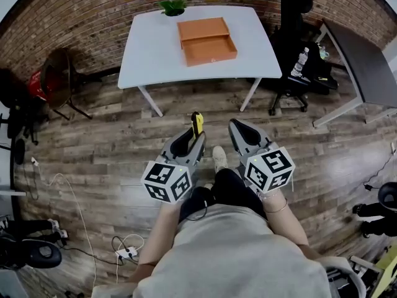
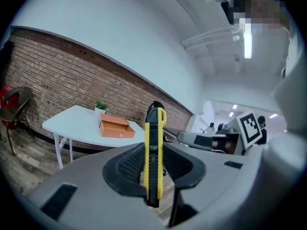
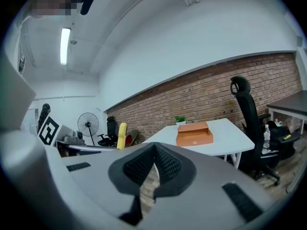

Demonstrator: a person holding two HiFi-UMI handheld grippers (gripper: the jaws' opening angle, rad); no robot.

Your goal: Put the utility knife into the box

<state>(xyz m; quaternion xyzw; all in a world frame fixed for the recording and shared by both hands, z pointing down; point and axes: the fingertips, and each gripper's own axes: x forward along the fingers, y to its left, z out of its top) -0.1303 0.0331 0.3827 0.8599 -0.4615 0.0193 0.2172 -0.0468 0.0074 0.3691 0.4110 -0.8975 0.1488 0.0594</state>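
Note:
A yellow and black utility knife (image 1: 196, 123) stands upright between the pads of my left gripper (image 1: 196, 136), which is shut on it. In the left gripper view the knife (image 2: 154, 128) rises above the jaws of the left gripper (image 2: 154, 163). My right gripper (image 1: 236, 129) is beside it, shut with nothing in it; its tips (image 3: 154, 146) meet. The open orange box (image 1: 207, 40) lies on the white table (image 1: 153, 51) well ahead of both grippers. The box (image 2: 115, 127) shows far off in the left gripper view, and the box (image 3: 194, 134) shows far off in the right gripper view too.
I stand on a wooden floor a few steps from the table. A small green plant (image 1: 173, 6) sits at the table's far edge. A black office chair (image 1: 291, 48) and a dark desk (image 1: 361, 64) stand to the right. Cables (image 1: 127, 251) lie on the floor at the left.

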